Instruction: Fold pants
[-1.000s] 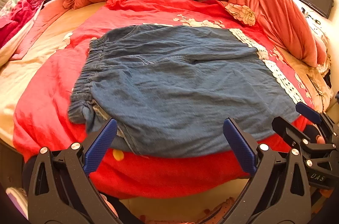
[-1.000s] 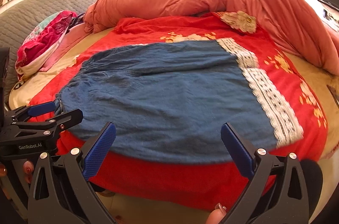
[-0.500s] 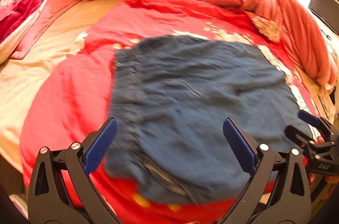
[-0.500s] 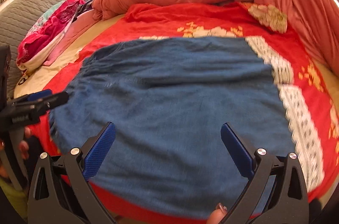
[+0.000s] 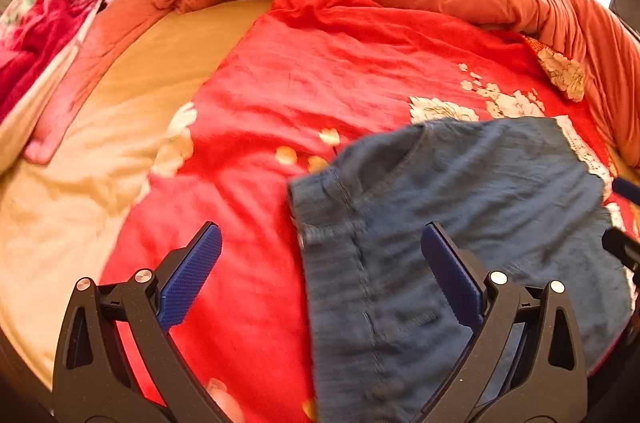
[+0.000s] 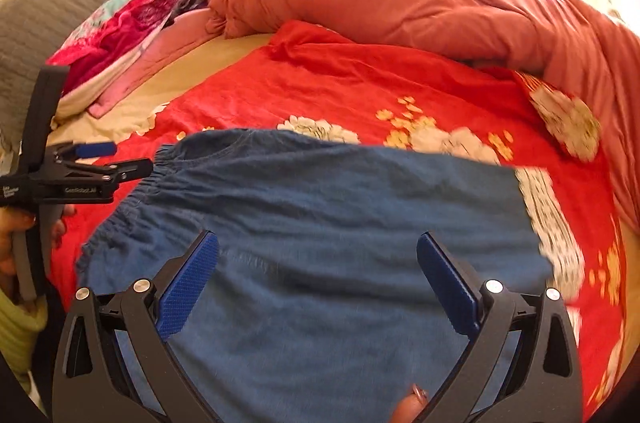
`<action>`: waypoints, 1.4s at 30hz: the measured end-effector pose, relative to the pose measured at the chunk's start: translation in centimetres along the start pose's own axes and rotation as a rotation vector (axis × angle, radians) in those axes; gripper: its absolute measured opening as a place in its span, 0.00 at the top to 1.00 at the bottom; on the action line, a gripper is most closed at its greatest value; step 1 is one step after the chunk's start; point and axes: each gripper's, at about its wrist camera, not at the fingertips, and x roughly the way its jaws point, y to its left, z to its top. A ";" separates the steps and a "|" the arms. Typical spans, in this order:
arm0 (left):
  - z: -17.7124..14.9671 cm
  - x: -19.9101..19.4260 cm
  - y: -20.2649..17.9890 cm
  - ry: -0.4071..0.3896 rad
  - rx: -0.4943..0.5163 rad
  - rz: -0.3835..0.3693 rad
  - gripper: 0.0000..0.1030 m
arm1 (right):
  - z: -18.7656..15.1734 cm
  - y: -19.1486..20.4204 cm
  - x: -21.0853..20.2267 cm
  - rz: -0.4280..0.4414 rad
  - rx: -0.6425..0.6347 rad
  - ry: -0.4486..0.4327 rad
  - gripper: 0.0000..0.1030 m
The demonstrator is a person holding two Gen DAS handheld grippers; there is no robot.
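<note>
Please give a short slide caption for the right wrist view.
Open right gripper above blue pants on a red bedspread.

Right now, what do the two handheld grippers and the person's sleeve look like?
Each gripper is black plastic with angular, cut-out finger arms, silver screw heads at the joints and textured blue pads. The left gripper, seen from the right wrist camera, has small white lettering on its side and a grey trigger handle. The right gripper is built the same. A yellow-green sleeve shows at the left hand.
</note>
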 end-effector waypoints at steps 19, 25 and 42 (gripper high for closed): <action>1.6 4.9 0.8 -0.025 0.087 -0.113 0.71 | 8.8 0.9 14.1 0.071 -0.274 0.169 0.04; 1.3 2.7 0.6 -0.120 0.092 -0.077 0.71 | 9.1 2.8 15.5 0.042 -0.464 0.166 0.04; 0.9 1.5 0.5 -0.156 0.107 -0.060 0.71 | 7.6 4.2 12.9 0.122 -0.434 0.105 0.91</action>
